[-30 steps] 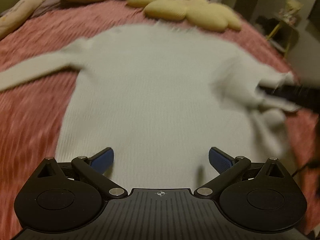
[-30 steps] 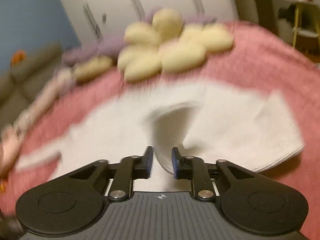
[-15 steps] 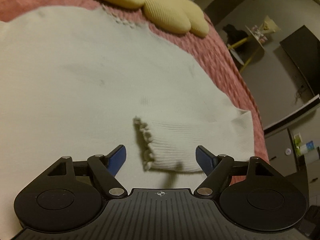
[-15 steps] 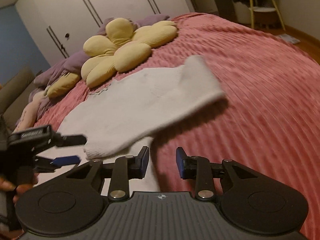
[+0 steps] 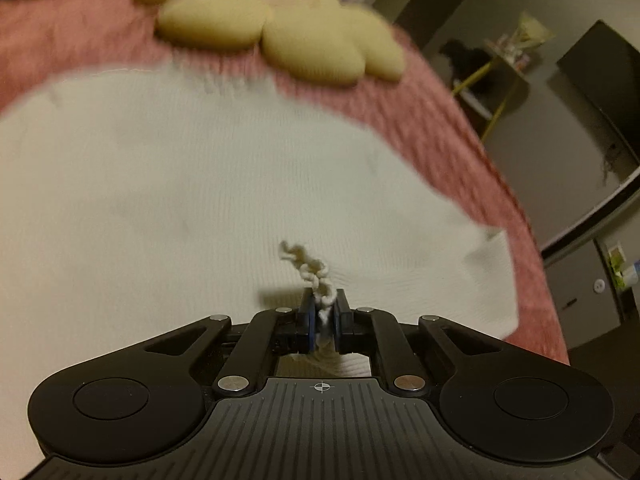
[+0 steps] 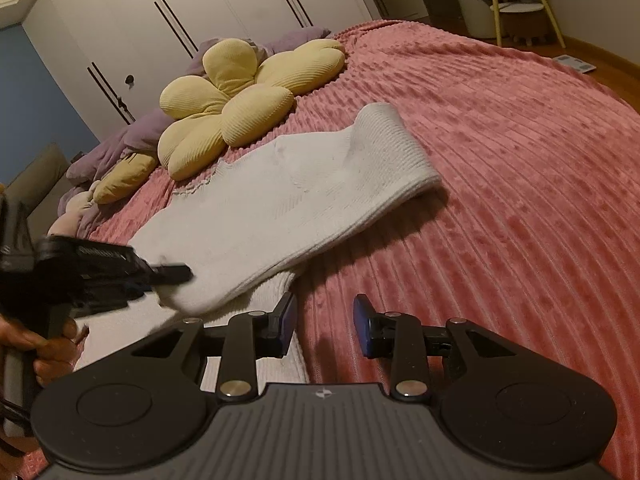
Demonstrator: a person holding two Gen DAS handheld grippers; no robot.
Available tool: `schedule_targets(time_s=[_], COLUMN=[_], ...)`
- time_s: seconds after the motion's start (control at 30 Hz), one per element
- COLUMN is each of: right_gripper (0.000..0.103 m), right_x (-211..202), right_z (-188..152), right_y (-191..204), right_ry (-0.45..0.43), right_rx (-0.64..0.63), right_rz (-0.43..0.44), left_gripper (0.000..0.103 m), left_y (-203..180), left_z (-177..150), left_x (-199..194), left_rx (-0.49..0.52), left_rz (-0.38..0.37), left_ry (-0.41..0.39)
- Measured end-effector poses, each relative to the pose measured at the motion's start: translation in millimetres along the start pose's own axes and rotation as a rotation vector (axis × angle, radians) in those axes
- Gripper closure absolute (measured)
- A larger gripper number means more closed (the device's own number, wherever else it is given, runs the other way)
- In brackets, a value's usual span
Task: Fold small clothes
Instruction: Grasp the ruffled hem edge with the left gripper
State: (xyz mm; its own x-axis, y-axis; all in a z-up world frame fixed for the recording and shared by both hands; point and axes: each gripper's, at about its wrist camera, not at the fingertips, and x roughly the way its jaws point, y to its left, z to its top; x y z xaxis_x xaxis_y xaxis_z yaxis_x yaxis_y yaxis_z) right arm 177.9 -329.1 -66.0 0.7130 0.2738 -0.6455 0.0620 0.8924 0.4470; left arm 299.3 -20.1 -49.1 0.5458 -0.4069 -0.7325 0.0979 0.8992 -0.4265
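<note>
L gripper [image 5: 322, 312]: jaws pinched tight on frilly cuff [image 5: 311, 270] of white sweater [image 5: 168, 200]. R gripper [image 6: 325, 326]: jaws partly apart, holding nothing, just off sweater edge. Folded sleeve's long axis runs lower left to upper right across pink bedspread [image 6: 520, 160], w/ yellow flower pillow [image 6: 240, 100] beyond it.

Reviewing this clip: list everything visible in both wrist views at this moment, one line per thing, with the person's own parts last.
sweater: one, white, spread on the bed, right sleeve folded across the body
sleeve cuff: one, white, frilly, pinched in the left gripper
bedspread: one, pink, ribbed, covers the bed
flower cushion: one, yellow, beyond the sweater's collar
purple bedding: one heap, behind the cushion
wardrobe: one, white, behind the bed
stool: one, yellow legs, far right on the floor
left gripper: one, black, shut on the cuff
right gripper: one, black, open above the bedspread
hand: one, holding the left gripper's handle
</note>
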Motion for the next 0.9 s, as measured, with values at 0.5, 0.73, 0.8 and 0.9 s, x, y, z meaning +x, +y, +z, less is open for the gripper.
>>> schedule_targets(time_s=[0.5,0.73,0.8,0.9], right_gripper=[0.069,0.069,0.069,0.069], right_x=[39.8,63.4,70.3,78.8], right_z=[27.0,42.7,45.5,46.8], right_y=[45.8,55.4,55.2,54.8], right_ry=[0.016,0.017,0.033,0.053], right_rx=[-0.108,-0.126,-0.111,-0.087], right_rz=[0.019,-0.016,-0.014,0.003], left_gripper=[0.091,0.08,0.094,0.094], left_y=[113.8,136.7,136.1,128.2], left_z=[33.8,28.4,31.7,40.0], left_x=[-49.4,-33.4,-31.4,-36.6], left_rx=[-0.013,-0.092,-0.066,-0.006], left_rz=[0.394,0.283,0.308,0.325], left_ry=[-0.145,-0.102,-0.106,-0.161])
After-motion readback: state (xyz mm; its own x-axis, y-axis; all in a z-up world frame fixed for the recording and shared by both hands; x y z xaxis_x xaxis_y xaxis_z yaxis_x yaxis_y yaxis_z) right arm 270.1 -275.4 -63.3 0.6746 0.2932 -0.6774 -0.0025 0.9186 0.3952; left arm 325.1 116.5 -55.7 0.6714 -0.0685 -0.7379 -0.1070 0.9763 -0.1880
